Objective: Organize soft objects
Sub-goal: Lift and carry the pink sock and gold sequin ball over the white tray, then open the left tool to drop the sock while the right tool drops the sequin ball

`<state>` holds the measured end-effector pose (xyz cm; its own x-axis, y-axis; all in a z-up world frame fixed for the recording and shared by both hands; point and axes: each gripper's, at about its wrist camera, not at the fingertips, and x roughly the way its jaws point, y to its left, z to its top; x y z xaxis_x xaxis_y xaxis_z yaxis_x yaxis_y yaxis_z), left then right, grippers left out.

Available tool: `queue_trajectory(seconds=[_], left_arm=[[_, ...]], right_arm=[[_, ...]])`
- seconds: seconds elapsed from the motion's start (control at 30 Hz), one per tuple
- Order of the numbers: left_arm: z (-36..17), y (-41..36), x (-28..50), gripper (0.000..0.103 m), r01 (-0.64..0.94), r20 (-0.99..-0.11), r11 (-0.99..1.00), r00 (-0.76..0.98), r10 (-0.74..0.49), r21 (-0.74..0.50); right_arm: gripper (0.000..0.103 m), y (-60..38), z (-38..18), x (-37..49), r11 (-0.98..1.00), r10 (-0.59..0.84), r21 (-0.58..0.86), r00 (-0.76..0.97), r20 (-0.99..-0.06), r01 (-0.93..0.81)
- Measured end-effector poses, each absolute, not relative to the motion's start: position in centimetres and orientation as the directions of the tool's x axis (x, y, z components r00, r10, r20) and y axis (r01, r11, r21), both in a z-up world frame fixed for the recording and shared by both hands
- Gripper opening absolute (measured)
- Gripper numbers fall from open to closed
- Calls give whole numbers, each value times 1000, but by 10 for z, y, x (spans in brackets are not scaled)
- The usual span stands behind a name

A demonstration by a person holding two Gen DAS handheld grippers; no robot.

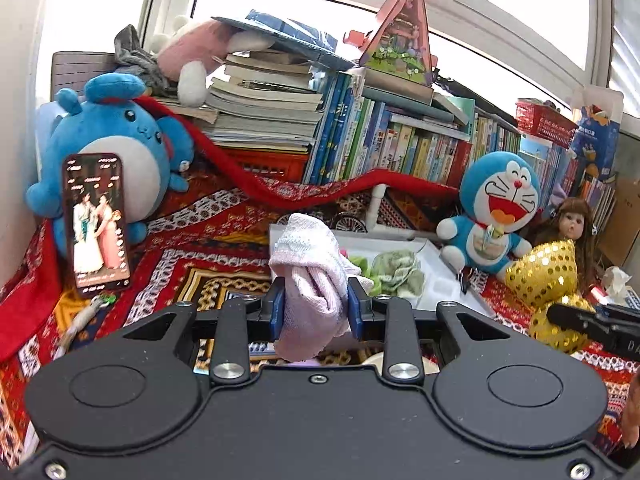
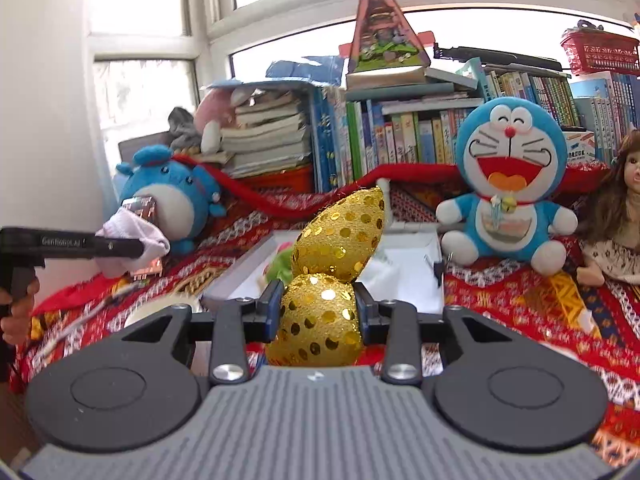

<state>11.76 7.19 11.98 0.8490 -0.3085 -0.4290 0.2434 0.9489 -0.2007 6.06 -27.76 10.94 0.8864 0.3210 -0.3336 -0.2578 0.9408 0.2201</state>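
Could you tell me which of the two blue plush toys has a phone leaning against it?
The round blue plush at the far left, with the phone against its belly; the Doraemon has none.

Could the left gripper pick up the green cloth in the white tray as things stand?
Probably not yet: the left gripper is shut on a pink sock, so its jaws are full. The green cloth lies uncovered in the white tray just ahead.

Daylit, backlit fisheye views
Blown-out windows (image 1: 304,4) glare from the far side; edges bend strongly, corners darken, right view slightly blurred.
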Motion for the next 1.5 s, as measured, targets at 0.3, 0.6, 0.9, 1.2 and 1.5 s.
queue_trajectory(seconds=[0.3,0.6,0.9,1.2,1.5], left_arm=[[134,59,181,29,237,-504,937,795,-339,-256],[132,29,262,29,213,-600,929,715,-358,-301],[106,9,323,29,170,-691,952,656,-303,-256],[76,4,352,29,144,-740,963,617,-267,-227],[62,-2,358,30,155,-760,967,598,-255,-203]], right_arm=[[42,-299,133,124,941,310,251,878,-365,-227],[42,-309,142,195,948,272,277,849,-453,-156],[43,-306,118,255,977,214,139,774,-596,-163],[43,-285,102,287,974,202,49,753,-626,-221],[43,-272,81,313,980,75,-89,744,-664,-179]])
